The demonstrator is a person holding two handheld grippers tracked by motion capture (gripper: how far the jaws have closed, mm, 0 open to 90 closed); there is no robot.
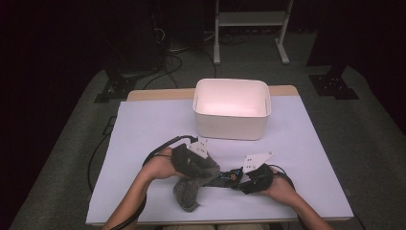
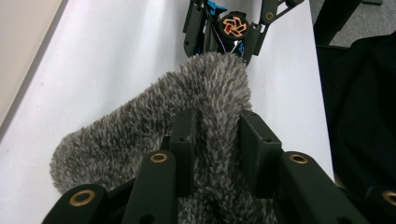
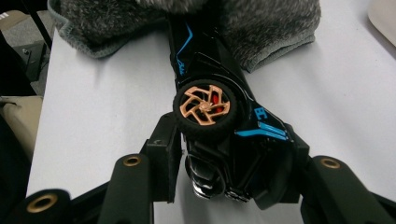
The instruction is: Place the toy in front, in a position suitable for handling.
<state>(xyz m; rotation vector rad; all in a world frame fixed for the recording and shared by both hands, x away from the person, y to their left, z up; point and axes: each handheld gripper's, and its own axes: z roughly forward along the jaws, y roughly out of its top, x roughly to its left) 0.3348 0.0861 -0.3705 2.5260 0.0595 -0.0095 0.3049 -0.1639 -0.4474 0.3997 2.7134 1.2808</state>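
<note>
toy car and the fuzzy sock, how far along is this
Done: the black toy car is partly inside the grey fuzzy sock. In hand: the left hand-held gripper pinches the sock while the right hand-held gripper clamps the car's exposed end. Left: probably separating or fully covering them; the white bin looks empty.

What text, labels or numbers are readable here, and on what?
"BC" or similar, in blue on the side of the black toy car behind its copper-spoked wheel: partly legible, not certain.
Small blue script mark farther along the car body: too small to read.
Dark marks on the grey plates atop the left gripper and the right gripper: too small to read.
Nothing readable on the grey fuzzy sock, the white bin or the table.
</note>
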